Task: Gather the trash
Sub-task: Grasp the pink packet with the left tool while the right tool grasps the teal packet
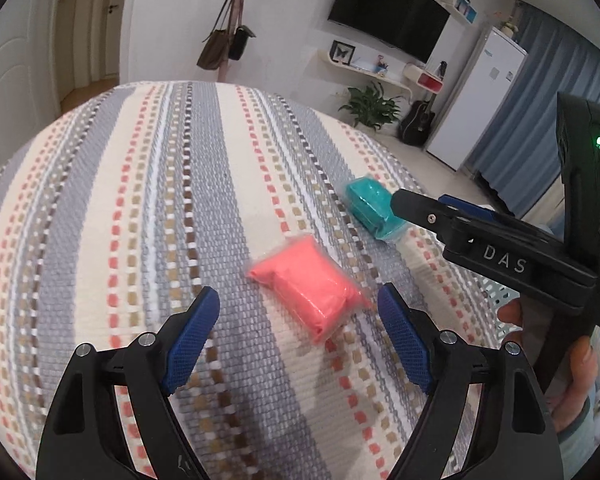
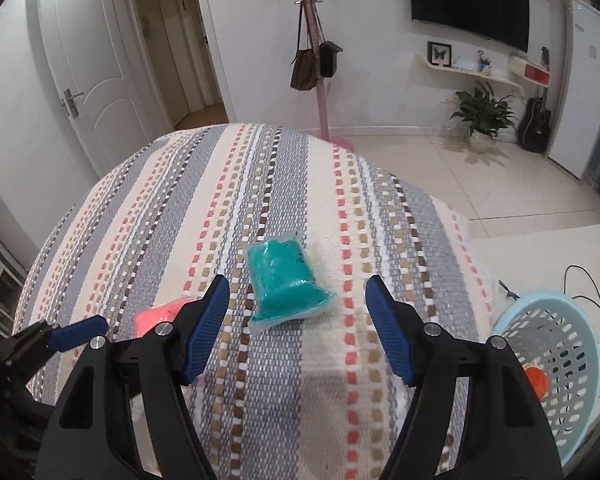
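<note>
Two packets lie on the striped cloth (image 2: 284,200) in front of me: a pink packet (image 1: 306,280) and a teal packet (image 2: 286,284), both in clear wrap, near each other but apart. Pink sits just ahead of my left claw (image 1: 298,320), a touch right of centre, and those blue pads (image 1: 194,336) stand wide with nothing between them, gripping nothing. Teal lies flat just beyond my right claw (image 2: 298,312), roughly centred on the gap; these jaws are parted too, empty, not touching it. From the left camera my right claw reaches in from the side, one fingertip overlapping the teal packet, fingers of my hand (image 1: 580,354) wrapped round its handle. From the right camera, pink peeks out behind my left-side finger. Down off the cloth's right edge stands a pale blue basket (image 2: 560,320) on the floor, something orange (image 2: 536,380) in it. Farther off: coat stand (image 2: 316,60) with bags, TV (image 2: 468,0), plant (image 2: 482,112), guitar (image 2: 536,122).
</note>
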### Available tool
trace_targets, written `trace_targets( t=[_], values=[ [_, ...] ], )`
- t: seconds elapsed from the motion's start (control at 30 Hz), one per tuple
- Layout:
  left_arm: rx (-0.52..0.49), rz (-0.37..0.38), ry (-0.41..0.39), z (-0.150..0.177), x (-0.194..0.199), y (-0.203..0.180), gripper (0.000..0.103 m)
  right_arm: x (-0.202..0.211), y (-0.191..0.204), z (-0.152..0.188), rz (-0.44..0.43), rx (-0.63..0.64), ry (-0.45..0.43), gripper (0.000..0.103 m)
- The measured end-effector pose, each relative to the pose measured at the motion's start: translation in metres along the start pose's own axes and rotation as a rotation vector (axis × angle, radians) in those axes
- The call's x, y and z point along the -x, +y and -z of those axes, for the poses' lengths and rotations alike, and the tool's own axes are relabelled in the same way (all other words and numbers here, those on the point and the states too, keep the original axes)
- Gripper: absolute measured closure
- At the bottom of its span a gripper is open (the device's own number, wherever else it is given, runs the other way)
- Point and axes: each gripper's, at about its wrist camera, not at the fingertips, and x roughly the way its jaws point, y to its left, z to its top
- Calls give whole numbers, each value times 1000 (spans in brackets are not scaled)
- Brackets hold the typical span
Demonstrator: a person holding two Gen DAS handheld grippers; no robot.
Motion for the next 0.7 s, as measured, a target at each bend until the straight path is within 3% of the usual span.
trace_targets(
  t=[0.3,0.47,0.57,0.63,0.7],
  values=[
    [-4,-43,2,0,-18,-2,29,-32,-1,0,-23,23,55,37],
    [-34,-90,9,-2,-22,-9,43,-34,4,-2,-35,50,65,58],
    [-45,-97,13,-2,-22,-11,57,-34,5,-2,-37,58,64,60],
    [-57,-104,17,-2,-22,-13,72,-31,4,-1,-33,57,55,61],
    [-55,-90,23,-2,-21,-13,74,-28,2,-2,-33,46,44,63]
  ],
)
